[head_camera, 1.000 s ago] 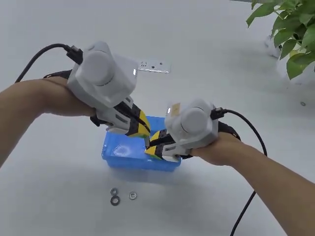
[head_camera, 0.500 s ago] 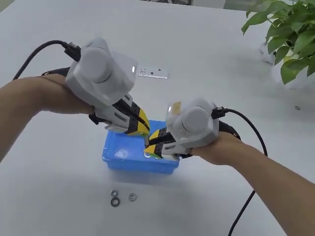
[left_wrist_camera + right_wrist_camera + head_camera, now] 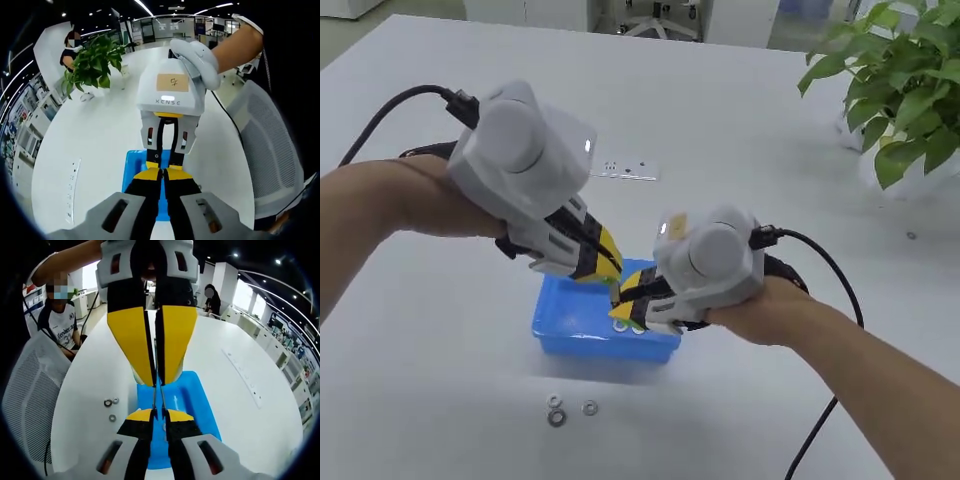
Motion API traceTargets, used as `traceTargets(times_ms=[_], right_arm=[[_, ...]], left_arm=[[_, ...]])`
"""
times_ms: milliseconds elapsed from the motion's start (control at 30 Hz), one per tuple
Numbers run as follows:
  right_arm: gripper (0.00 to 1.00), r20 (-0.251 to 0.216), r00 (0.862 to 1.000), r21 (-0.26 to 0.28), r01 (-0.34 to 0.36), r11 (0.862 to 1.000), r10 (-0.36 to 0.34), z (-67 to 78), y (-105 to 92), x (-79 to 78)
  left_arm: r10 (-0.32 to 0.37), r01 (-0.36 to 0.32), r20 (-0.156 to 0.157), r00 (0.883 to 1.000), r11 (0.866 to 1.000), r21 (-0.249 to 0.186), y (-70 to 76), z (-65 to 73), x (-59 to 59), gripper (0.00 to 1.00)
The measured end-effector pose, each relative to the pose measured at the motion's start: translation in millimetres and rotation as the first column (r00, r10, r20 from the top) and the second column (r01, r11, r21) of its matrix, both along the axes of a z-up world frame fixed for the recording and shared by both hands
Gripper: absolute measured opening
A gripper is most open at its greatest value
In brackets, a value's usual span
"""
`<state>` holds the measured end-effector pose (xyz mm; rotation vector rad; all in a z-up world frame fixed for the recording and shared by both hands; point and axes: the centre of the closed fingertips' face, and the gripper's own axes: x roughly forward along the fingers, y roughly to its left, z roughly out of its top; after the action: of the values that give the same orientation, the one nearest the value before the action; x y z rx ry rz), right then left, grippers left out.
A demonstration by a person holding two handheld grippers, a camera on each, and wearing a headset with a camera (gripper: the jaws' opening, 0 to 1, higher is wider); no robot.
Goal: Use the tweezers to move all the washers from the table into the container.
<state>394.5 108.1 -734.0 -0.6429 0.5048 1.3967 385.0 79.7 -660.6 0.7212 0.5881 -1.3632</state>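
Observation:
Over the blue container (image 3: 563, 335), both grippers meet tip to tip. The left gripper (image 3: 607, 268) comes in from the upper left with its yellow jaws shut. From the right, the right gripper (image 3: 623, 305) points at it, also shut. In the right gripper view a thin metal strip, the tweezers (image 3: 161, 396), runs edge-on from the left gripper (image 3: 158, 382) down into the right gripper (image 3: 159, 416). Three washers (image 3: 557, 418) lie on the white table in front of the container, clear of both grippers. These washers (image 3: 108, 403) lie left of the container (image 3: 192, 400).
A white power strip (image 3: 625, 168) lies behind the container. A potted plant (image 3: 900, 90) stands at the back right. Black cables trail from both grippers. A mesh chair (image 3: 25, 400) and a seated person are beyond the table edge.
The view has shifted, showing more of the far table. Both grippers stay shut and tip to tip over the container, with the right one a little lower over it.

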Motion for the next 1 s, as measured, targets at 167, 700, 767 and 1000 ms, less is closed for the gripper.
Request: traceTargets(times_ms=[167,700,767,1000], right_arm=[[0.11,0.009,1.000,0.002,-0.004,1.000,0.004,3.3,0.9,-6.8],[0.11,0.009,1.000,0.005,-0.017,1.000,0.017,0.1,3.4,-33.8],[0.11,0.004,1.000,0.007,-0.021,1.000,0.021,-1.2,4.3,-37.5],[0.11,-0.007,1.000,0.002,-0.031,1.000,0.031,-6.9,5.9,-46.8]], left_arm=[[0.002,-0.002,0.009,1.000,1.000,0.005,0.4,3.4,-7.7,0.06],[0.005,-0.005,0.003,1.000,1.000,0.011,3.5,-0.2,-34.3,0.06],[0.006,-0.006,-0.001,1.000,1.000,0.010,3.9,-1.5,-37.1,0.06],[0.011,-0.011,-0.016,1.000,1.000,0.012,6.4,-7.7,-46.2,0.06]])
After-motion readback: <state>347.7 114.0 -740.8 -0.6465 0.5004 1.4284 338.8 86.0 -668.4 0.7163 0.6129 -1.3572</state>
